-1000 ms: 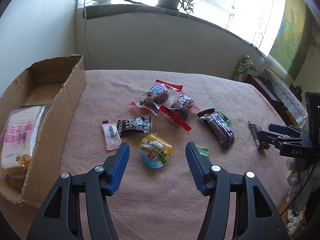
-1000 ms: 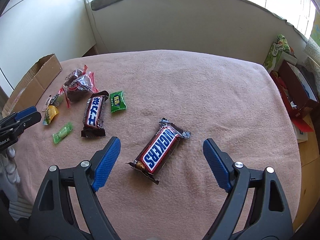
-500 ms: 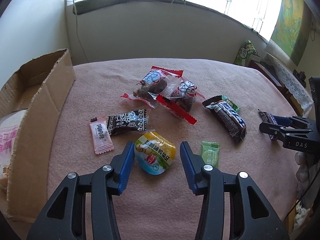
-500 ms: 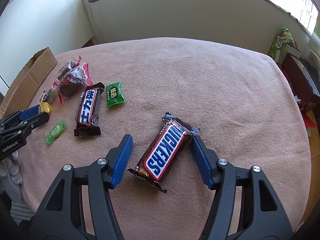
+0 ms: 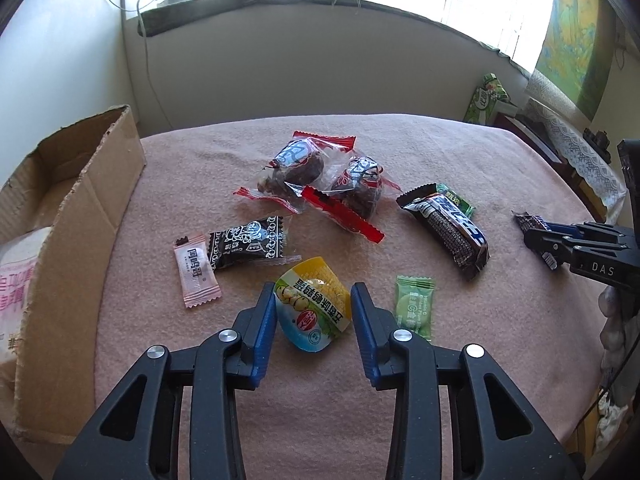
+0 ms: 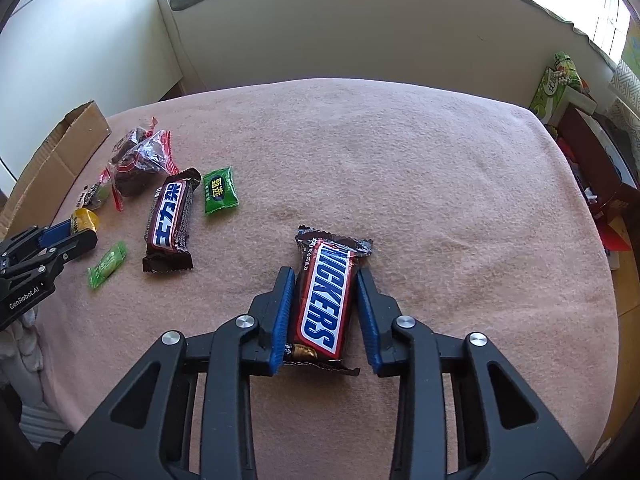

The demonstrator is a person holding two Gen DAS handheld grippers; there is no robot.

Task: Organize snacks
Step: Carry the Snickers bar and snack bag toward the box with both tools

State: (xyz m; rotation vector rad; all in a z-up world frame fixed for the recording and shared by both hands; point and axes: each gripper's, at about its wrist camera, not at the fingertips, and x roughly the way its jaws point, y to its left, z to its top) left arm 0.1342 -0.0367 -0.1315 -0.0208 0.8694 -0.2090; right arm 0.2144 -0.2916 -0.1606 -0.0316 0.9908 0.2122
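My left gripper [image 5: 313, 300] is shut on a yellow jelly cup [image 5: 312, 308] that rests on the pink cloth; both blue pads touch its sides. My right gripper [image 6: 325, 278] is shut on a Snickers bar [image 6: 325, 300] lying on the cloth, with the pads against both long edges. The left gripper also shows at the left edge of the right wrist view [image 6: 60, 236], and the right gripper at the right edge of the left wrist view [image 5: 560, 236]. A cardboard box [image 5: 76, 216] stands at the left with a bread pack [image 5: 16, 280] inside.
On the cloth lie a pink sachet [image 5: 196, 270], a black candy [image 5: 250, 242], two clear packs with red ends [image 5: 320, 176], a dark chocolate bar [image 5: 448, 228], a pale green candy [image 5: 414, 306] and a green sachet [image 6: 219, 190]. Cluttered furniture [image 6: 592, 160] stands past the right edge.
Both grippers moved forward and down and closed: the left onto the jelly cup, the right onto the Snickers bar, which turned to lie along the fingers.
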